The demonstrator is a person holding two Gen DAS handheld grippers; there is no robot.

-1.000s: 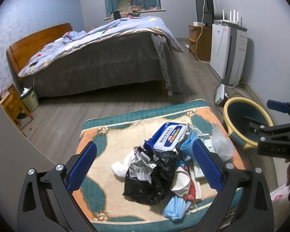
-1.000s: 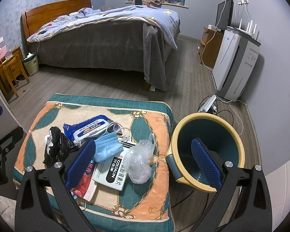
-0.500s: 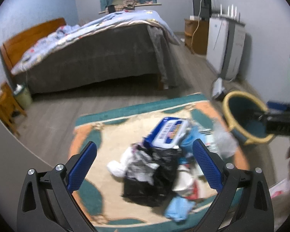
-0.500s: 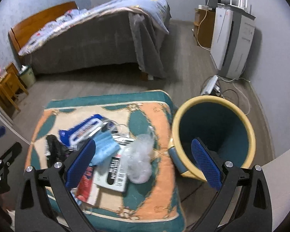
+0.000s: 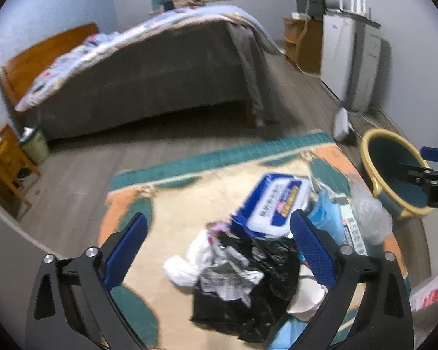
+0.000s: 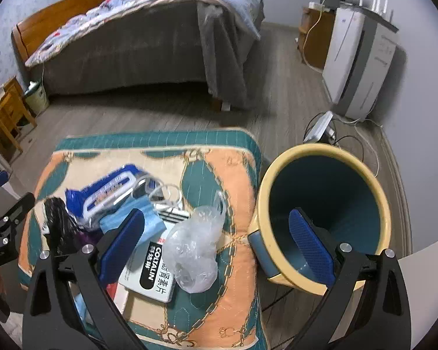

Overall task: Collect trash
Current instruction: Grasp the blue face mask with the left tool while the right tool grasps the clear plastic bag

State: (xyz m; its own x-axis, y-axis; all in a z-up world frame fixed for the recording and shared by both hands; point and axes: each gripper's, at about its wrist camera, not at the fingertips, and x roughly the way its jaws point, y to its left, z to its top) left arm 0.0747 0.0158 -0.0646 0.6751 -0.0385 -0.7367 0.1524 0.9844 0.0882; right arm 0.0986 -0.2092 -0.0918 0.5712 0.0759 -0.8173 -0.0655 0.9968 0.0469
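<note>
The left gripper (image 5: 216, 242) hangs wide open and empty, with a black bag (image 5: 248, 291) below and between its fingers. The right gripper (image 6: 216, 239) gapes empty too: a crumpled clear bag (image 6: 194, 243) lies between its fingers on the patterned cushion (image 6: 236, 175), and the yellow-rimmed bin (image 6: 327, 204) stands behind its right finger.
</note>
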